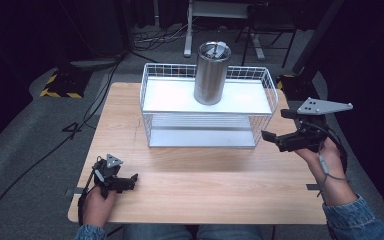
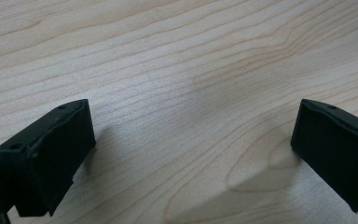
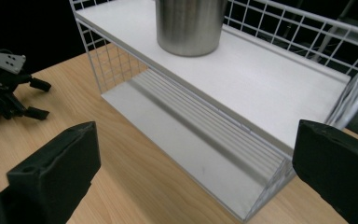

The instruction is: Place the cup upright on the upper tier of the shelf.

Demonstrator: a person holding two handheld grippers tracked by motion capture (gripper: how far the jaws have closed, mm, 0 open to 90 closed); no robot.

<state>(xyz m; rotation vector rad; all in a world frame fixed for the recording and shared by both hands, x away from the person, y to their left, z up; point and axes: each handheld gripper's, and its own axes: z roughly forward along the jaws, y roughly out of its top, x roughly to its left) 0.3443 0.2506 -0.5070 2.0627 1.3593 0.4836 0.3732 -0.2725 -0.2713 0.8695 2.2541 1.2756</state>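
Steel canister (image 3: 189, 25) top cut off by the right gripper view's upper edge. Contents at its open top (image 1: 214, 50) too small to tell in high view. Wire shelf (image 3: 354, 88) far end cropped at right.

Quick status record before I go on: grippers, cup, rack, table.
left gripper: open, empty, low over the table's near left
right gripper: open, empty, raised at the rack's right end
cup: steel, upright on the rack's upper shelf
rack: white wire, two shelves, lower shelf bare
table: wood, bare in front of the rack
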